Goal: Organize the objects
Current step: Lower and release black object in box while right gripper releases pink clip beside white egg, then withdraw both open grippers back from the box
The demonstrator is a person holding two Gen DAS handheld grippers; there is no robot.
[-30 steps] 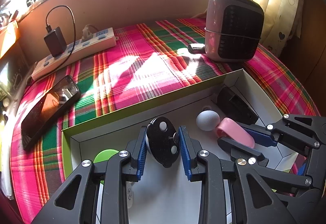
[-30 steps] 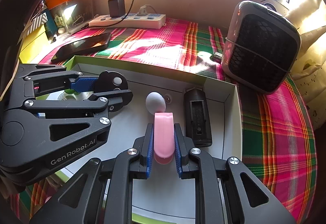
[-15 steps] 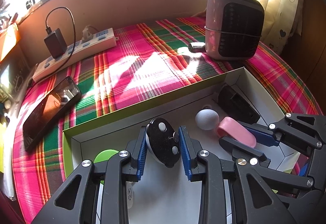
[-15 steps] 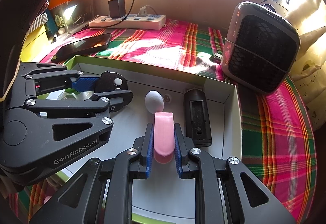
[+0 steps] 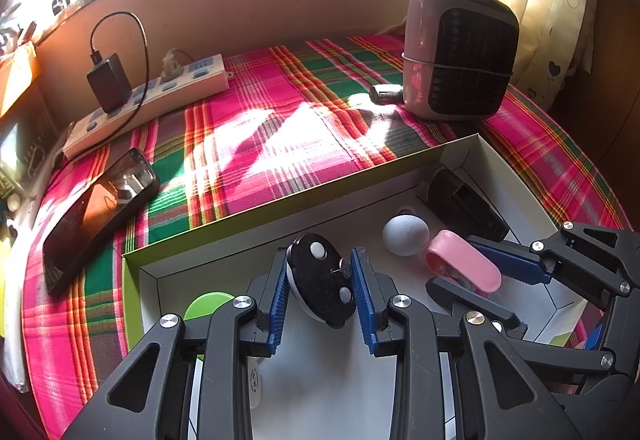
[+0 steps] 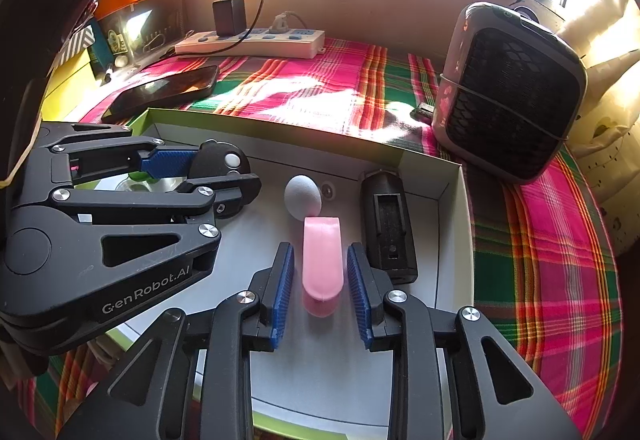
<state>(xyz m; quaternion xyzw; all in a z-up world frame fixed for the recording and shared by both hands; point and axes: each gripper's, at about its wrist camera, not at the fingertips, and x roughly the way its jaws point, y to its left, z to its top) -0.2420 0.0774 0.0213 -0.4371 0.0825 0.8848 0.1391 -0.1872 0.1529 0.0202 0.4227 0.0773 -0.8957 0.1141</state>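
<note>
Pink plastic marks the piece in hand: a smooth, rounded, tongue-shaped clip [image 6: 322, 260] that lies inside the white box [image 6: 450, 240], its far end touching a grey foam ball [image 6: 303, 195] and a black case [image 6: 386, 224] just beside it. The right gripper [image 6: 320, 292] is seen with its jaws just opened, a clear gap left on each side of the clip, so the clip is judged released. For a clean release, the jaws are best widened further and the gripper drawn straight back and up, so that neither pad drags the clip against the ball. The left gripper [image 5: 322, 294] is closed on a black oval device [image 5: 320, 280] with white buttons, held over the box floor.
</note>
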